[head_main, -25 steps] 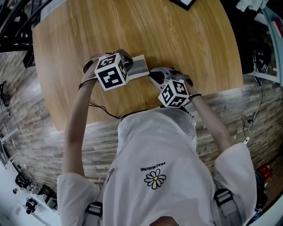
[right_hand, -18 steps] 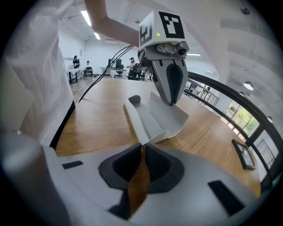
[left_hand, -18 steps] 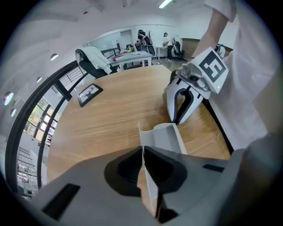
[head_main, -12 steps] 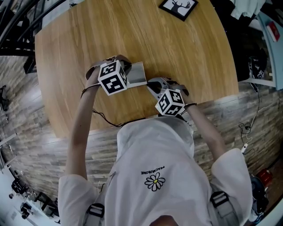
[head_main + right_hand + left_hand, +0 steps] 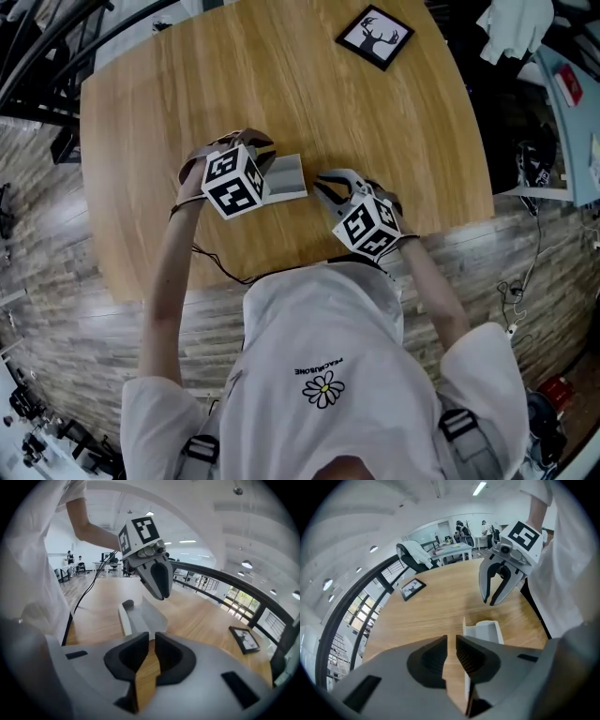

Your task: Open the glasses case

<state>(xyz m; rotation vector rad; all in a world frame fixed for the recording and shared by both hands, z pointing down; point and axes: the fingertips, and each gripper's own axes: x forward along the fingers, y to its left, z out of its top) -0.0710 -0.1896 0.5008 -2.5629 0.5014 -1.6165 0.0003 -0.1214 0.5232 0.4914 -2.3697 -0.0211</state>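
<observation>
Wooden table (image 5: 375, 141), grey glasses case (image 5: 289, 176) lying open

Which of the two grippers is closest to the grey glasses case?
The left gripper. It hangs over the left end of the open glasses case, whose upright lid shows right under it, while the right gripper sits just off the other end.

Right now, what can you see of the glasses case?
The glasses case is pale grey, matte, hard-looking, and open: a shallow tray with a thin lid flap standing upright along one side. It lies on the wooden table, between the left tool and right tool; both have just been opening their jaws, and neither grips it.
</observation>
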